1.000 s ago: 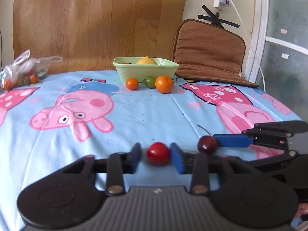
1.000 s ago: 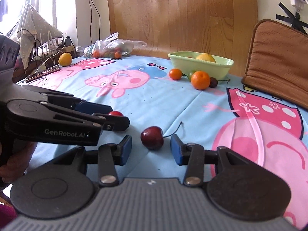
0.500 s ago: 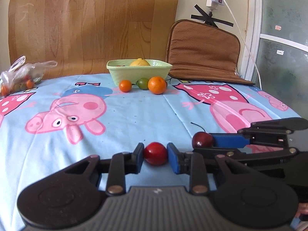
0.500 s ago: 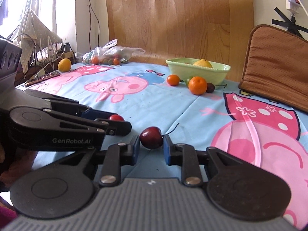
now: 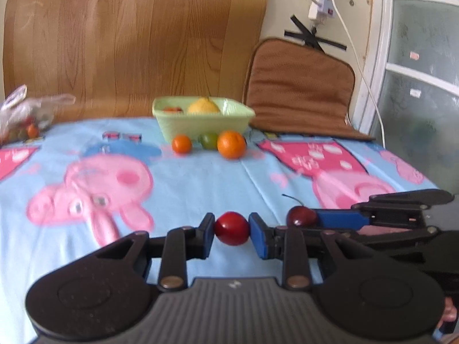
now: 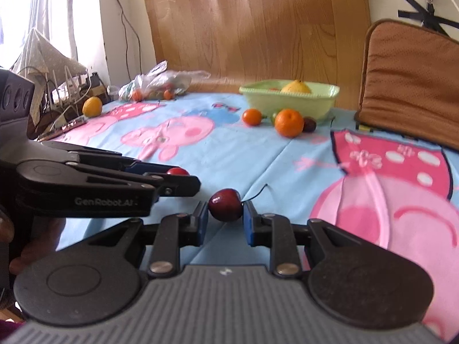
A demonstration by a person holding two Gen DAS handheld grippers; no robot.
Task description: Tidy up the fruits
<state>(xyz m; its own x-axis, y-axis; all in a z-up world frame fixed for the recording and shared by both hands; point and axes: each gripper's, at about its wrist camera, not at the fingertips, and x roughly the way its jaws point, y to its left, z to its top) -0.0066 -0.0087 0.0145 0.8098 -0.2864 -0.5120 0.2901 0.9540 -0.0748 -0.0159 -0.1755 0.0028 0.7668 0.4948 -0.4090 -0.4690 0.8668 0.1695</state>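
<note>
Red tomato [image 5: 231,228] is pinched between my left claw's [image 5: 231,233] blue pads, jaws closed snug on both sides of it, low over the blue cartoon cloth [image 5: 200,177]. Dark cherry [image 6: 225,205] is clamped the same way in my right claw [image 6: 225,215], stem [image 6: 258,192] sticking out to the right. Right claw sits just beside the left, tips nearly level.

Far side of the cloth: green bowl [image 5: 200,121] with a yellow fruit [image 5: 203,106] in it and something red, blurred, can't tell what. Just in front of the bowl: small orange [image 5: 181,144], green fruit [image 5: 208,140], bigger orange [image 5: 231,144], plus a dark fruit [image 6: 309,124] beside the big one. Plastic bag of fruit [image 6: 157,84] far left, a lone yellow fruit [image 6: 92,106] near it. Brown cushion [image 5: 298,91] leans behind the bowl on the right.
</note>
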